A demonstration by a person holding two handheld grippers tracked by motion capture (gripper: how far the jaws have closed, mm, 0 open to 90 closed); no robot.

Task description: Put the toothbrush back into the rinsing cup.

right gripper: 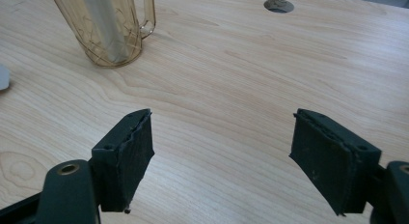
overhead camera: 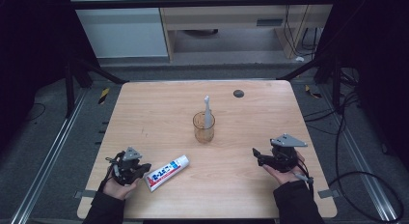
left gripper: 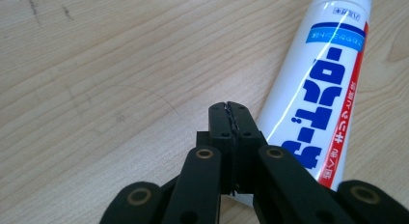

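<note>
Nearest the person, the left gripper (overhead camera: 136,170) sits low at the front left of the wooden table (overhead camera: 159,113); its jaws are pressed fully together with nothing between them; the toothpaste tube (overhead camera: 167,172) lies flat just beside their tips, on the right in the left gripper view, outside the grip. The right gripper (right gripper: 222,161) hovers at the front right, jaws spread wide over bare wood, holding nothing. Further back, mid-table, stands an amber mug (overhead camera: 204,127) with a toothbrush (overhead camera: 207,112) upright inside; beyond it, a dark round cable port (overhead camera: 238,93) near the far edge.

Risks, as judged: with the jaws together alongside the tube, any forward push would shove or spin it instead of seizing it; it lies near the front edge and could slide off; a reach toward the mug by the right gripper could tip it.
</note>
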